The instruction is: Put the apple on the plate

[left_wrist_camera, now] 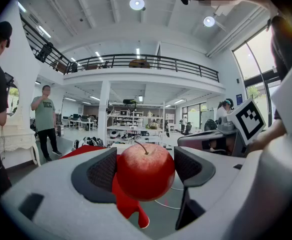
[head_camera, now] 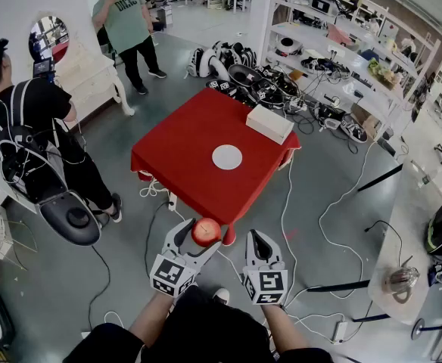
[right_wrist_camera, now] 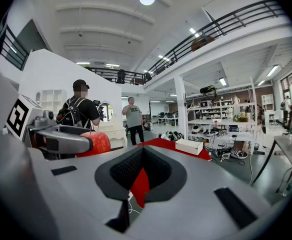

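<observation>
The left gripper pinched the red apple between its 2 pads, just over the near corner of the red-clothed table. The right gripper hung just beside it, tips pressed together on nothing. The white plate lay mid-table, well apart from the apple, with bare cloth between them. A white box sat beyond the plate. 2 people stood left of the table, and cables trailed over the floor.

head view: overhead, down | gripper views: level, forward | shared: red table
</observation>
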`<state>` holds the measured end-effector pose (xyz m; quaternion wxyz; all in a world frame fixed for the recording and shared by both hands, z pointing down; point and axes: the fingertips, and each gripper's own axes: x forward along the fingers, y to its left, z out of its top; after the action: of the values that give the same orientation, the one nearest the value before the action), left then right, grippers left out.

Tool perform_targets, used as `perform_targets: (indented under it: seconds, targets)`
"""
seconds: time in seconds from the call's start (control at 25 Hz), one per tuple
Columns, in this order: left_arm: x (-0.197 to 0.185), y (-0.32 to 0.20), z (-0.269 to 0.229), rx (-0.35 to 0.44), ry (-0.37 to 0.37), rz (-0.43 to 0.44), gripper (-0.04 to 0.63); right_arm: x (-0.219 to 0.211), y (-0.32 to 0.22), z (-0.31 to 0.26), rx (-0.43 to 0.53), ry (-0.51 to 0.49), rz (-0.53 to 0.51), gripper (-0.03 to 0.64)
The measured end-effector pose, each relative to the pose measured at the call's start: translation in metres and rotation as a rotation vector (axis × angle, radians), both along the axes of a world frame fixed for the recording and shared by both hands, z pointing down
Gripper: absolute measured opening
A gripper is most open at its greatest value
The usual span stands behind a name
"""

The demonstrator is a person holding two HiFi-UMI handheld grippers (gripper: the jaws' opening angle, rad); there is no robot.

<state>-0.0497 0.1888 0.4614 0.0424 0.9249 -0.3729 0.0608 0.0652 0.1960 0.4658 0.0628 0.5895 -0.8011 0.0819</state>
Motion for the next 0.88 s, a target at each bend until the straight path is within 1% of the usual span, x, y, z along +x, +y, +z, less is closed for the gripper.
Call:
perform_targets:
  seconds: [0.68, 0.88]
  targets:
    - [0.013, -0.006, 0.003, -0.006, -0.007, 0.012, 0.356, 0.014, -0.006, 0.004, -0.008, -0.001, 0.019, 0.009]
    - [0.016, -0.008, 0.004, -0.011, -0.011, 0.015, 0.356, 0.018, -0.007, 0.000, 0.014, -0.042, 0.013, 0.009]
